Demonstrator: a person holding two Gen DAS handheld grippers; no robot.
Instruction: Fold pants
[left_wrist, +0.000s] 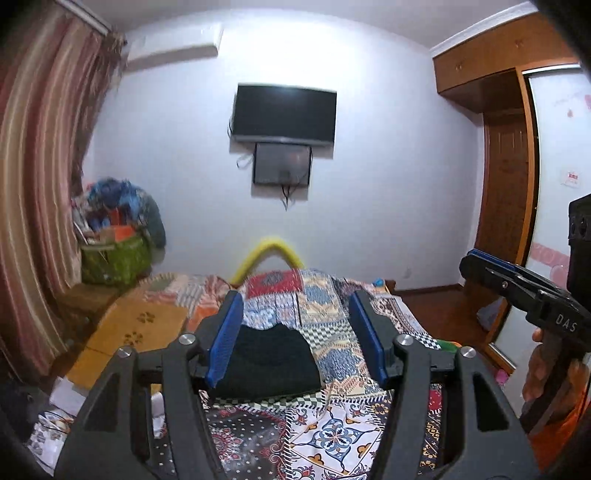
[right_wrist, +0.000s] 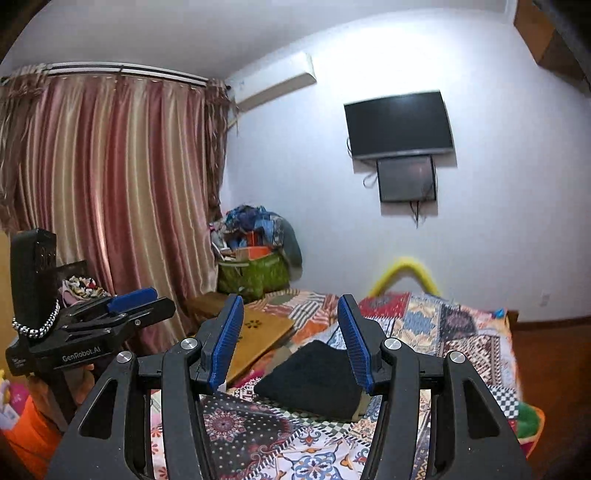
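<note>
Plainly, both grippers are lifted above the bed (left_wrist: 332, 435) with nothing between their blue pads. The left gripper (left_wrist: 295, 306) has its jaws standing wide, framing the folded dark pants (left_wrist: 269, 365), which lie on the patchwork bedspread (right_wrist: 461, 332) near the middle of the bed. The right gripper (right_wrist: 291, 314) also stands apart and empty, the pants (right_wrist: 314, 380) showing below and beyond it. Its black body reads "DAS" in the left view, beside the person's hand (left_wrist: 543, 373). The left gripper's side carries "GenRobot.AI" in the right view. A dark television (left_wrist: 284, 110) hangs on the far wall.
</note>
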